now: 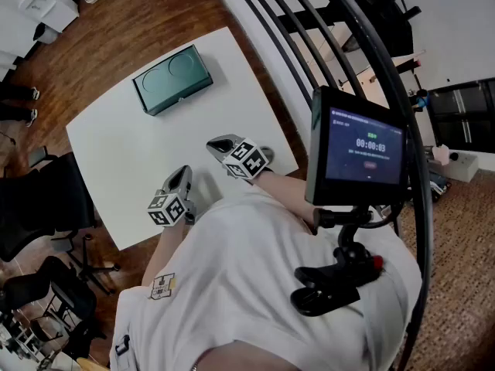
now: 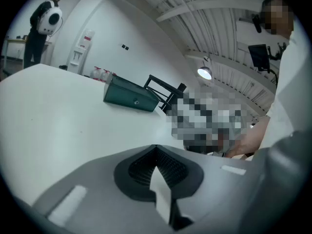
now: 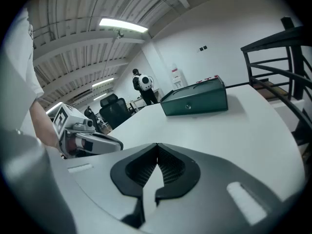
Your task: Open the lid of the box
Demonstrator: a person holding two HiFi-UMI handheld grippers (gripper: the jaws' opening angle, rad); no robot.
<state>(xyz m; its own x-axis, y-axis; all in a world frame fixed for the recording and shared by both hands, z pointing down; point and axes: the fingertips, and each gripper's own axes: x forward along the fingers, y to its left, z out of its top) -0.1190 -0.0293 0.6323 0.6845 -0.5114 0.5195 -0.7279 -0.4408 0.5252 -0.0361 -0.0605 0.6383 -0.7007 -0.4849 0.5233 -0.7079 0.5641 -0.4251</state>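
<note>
A dark green box (image 1: pixel 172 78) with its lid down lies at the far side of the white table (image 1: pixel 116 161). It shows side-on with a small round clasp in the left gripper view (image 2: pixel 130 97) and the right gripper view (image 3: pixel 196 101). My left gripper (image 1: pixel 179 178) rests near the table's front edge, shut and empty, its jaws meeting at the tips (image 2: pixel 156 147). A little to its right my right gripper (image 1: pixel 216 143) is also shut with nothing in it (image 3: pixel 157 146). Both are well short of the box.
Black office chairs (image 1: pixel 35 207) stand left of the table on the wood floor. A black railing (image 1: pixel 309 29) runs along the table's right side. A screen on a mount (image 1: pixel 363 149) hangs in front of my chest. A person stands far off (image 2: pixel 44 26).
</note>
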